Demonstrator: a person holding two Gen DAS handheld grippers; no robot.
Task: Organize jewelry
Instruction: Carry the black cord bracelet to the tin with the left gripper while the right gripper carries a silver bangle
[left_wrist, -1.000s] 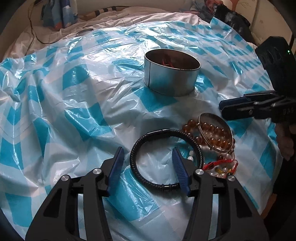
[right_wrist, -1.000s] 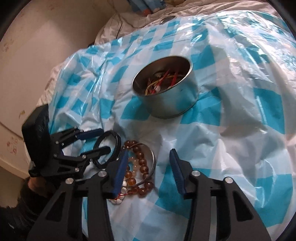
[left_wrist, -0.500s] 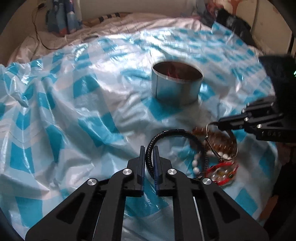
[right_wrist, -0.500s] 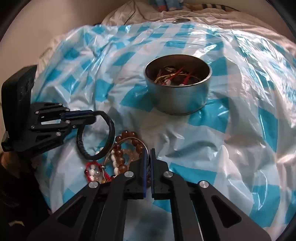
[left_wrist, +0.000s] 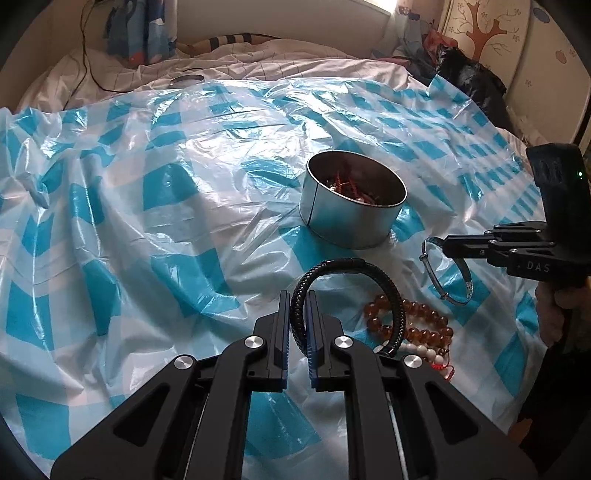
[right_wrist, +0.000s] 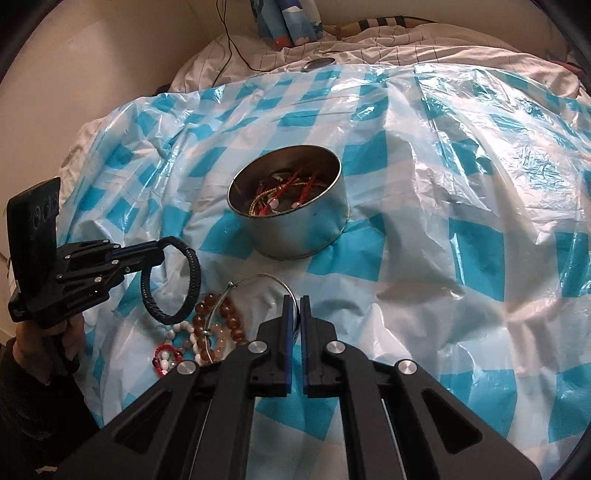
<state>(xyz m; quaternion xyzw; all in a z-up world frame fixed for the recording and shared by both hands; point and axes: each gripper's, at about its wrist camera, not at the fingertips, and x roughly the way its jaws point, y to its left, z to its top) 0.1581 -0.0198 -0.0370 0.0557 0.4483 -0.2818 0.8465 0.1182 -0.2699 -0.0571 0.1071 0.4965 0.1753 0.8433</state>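
The left black plastic two-finger gripper (left_wrist: 297, 325) had angular linkage arms with triangular cut-outs and round silver screw heads, and its fingers carried ribbed blue pads (left_wrist: 284, 332). The right black plastic two-finger gripper (right_wrist: 294, 325) matched it, with blue pads (right_wrist: 286, 332) and silver screws. Seen from the left wrist, its side bore pale lettering (only "DAS" readable) and its boxy black housing showed a green light. A bare-skinned hand (right_wrist: 70, 332) emerged from a dark sleeve.
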